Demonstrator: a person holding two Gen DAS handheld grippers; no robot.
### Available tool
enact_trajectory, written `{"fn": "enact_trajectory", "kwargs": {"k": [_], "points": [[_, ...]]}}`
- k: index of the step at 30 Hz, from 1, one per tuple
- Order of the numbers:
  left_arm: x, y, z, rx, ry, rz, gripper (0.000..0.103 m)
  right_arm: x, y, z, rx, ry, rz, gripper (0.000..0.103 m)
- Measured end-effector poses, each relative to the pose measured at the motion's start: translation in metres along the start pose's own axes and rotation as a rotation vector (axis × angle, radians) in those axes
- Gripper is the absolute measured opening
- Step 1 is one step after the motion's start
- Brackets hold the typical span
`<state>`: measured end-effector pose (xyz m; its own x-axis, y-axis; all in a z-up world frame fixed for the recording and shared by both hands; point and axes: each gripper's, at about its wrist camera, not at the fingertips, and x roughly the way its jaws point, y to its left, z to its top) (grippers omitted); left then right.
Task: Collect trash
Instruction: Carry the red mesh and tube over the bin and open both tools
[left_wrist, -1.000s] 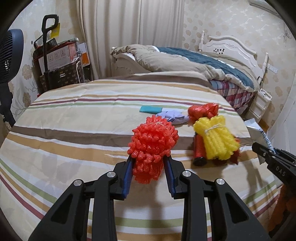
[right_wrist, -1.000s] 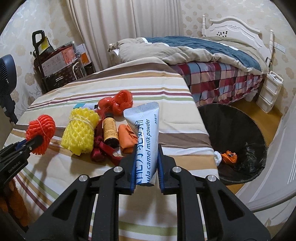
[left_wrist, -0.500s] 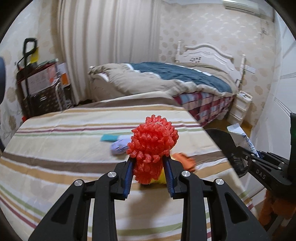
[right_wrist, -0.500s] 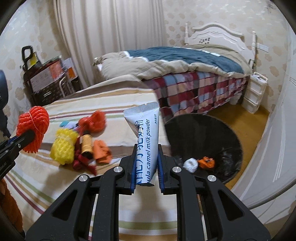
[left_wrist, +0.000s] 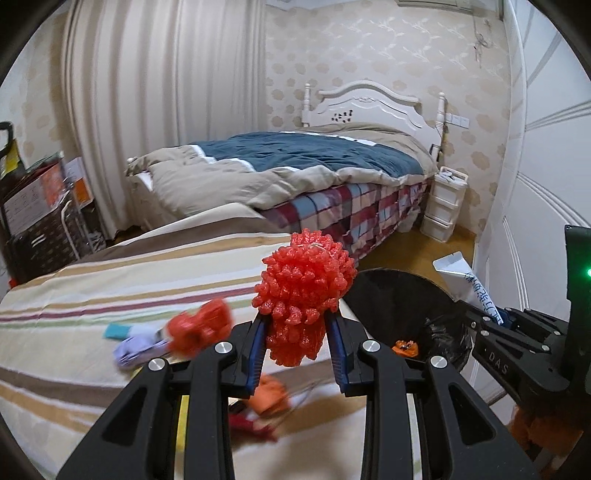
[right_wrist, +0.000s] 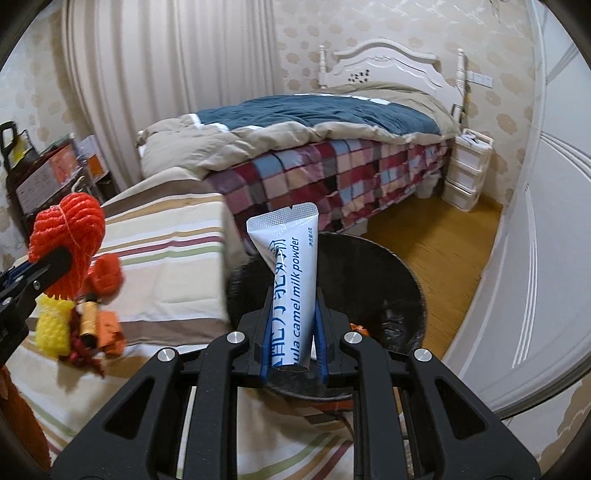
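Note:
My left gripper (left_wrist: 297, 345) is shut on a red foam fruit net (left_wrist: 304, 291), held above the striped bed's right edge; the same red net (right_wrist: 66, 230) shows at the left of the right wrist view. My right gripper (right_wrist: 291, 339) is shut on a white camel milk powder sachet (right_wrist: 291, 273), which stands upright over the black-lined trash bin (right_wrist: 399, 288). In the left wrist view the bin (left_wrist: 399, 299) sits lower right with an orange scrap (left_wrist: 405, 347) inside, and the sachet (left_wrist: 467, 277) pokes up at its far side.
Loose trash lies on the striped bedspread (left_wrist: 110, 295): a red net (left_wrist: 199, 326), a purple and teal wrapper (left_wrist: 129, 343), a yellow net (right_wrist: 53, 328), a small brown bottle (right_wrist: 88, 321) and orange scraps (right_wrist: 110, 328). A second bed (right_wrist: 332, 147), a white drawer unit (right_wrist: 467, 170) and a wardrobe door (right_wrist: 535, 258) stand around the bin.
Both grippers have swung right, away from the trash pile and towards the bin, each keeping its item. The bin has come under the sachet; the pile has slid to the left.

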<state>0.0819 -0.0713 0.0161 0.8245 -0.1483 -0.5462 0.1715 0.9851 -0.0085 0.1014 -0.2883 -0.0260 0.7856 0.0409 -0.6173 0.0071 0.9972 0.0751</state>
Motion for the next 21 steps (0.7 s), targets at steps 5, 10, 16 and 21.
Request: {"fn": "enact_trajectory", "kwargs": {"k": [5, 10, 16, 21], "points": [[0.034, -0.022, 0.006, 0.014, 0.032, -0.013, 0.031, 0.013, -0.019, 0.002, 0.027, 0.007, -0.032, 0.018], [0.065, -0.042, 0.008, 0.02, 0.069, -0.02, 0.031, 0.03, -0.033, 0.002, 0.043, 0.03, -0.05, 0.018], [0.088, -0.056, 0.005, 0.032, 0.108, -0.015, 0.031, 0.046, -0.042, -0.001, 0.059, 0.055, -0.057, 0.018], [0.1, -0.065, 0.006, 0.047, 0.122, -0.009, 0.031, 0.055, -0.047, -0.002, 0.073, 0.068, -0.062, 0.018]]}}
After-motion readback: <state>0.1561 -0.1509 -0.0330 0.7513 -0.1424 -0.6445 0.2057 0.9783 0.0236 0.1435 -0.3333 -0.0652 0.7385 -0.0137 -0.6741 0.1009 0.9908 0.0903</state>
